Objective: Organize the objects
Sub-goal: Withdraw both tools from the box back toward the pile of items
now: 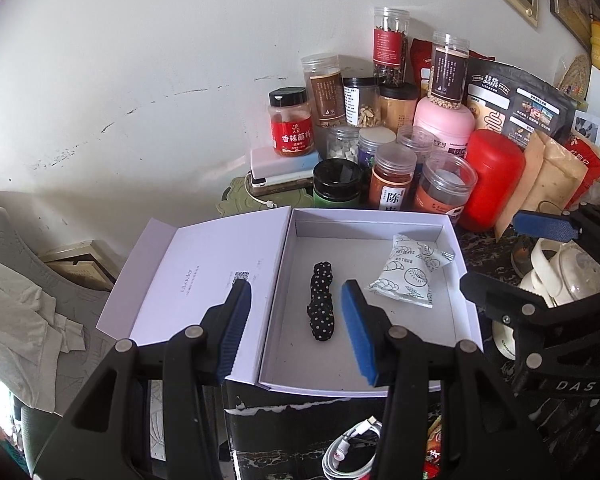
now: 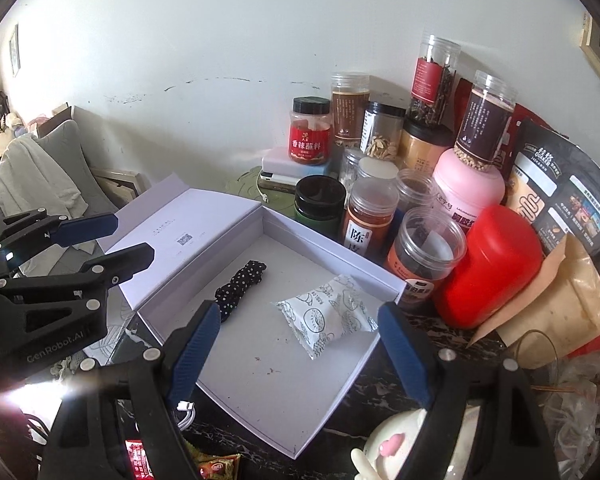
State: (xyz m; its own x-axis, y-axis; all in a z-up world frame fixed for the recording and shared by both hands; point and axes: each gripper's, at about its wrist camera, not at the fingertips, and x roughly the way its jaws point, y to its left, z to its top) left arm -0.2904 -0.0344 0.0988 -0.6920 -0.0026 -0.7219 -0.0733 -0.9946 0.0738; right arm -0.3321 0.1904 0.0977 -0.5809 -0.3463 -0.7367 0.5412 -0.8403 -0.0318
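Observation:
An open white box (image 1: 466, 280) (image 2: 340, 396) lies on the dark marble table, its lid (image 1: 204, 276) (image 2: 172, 236) folded flat to the left. Inside lie a black polka-dot scrunchie (image 1: 321, 306) (image 2: 238, 286) and a white printed snack packet (image 1: 410, 274) (image 2: 328, 320). My left gripper (image 1: 296, 300) is open and empty, hovering just above the box's near left part with the scrunchie between its fingers' line; it also shows in the right wrist view (image 2: 134, 236). My right gripper (image 2: 298, 320) is open and empty above the box's near edge, by the packet; it shows in the left wrist view (image 1: 496, 254).
Many spice jars (image 1: 392, 176) (image 2: 368, 216), a red canister (image 1: 490, 178) (image 2: 488, 266), a pink jar (image 1: 444, 120) and food bags (image 2: 560, 208) crowd the back and right. A white cable (image 1: 350, 448), a white teapot-like item (image 1: 560, 272) and snack wrappers (image 2: 216, 466) lie near the front. Clothes (image 1: 24, 312) hang at left.

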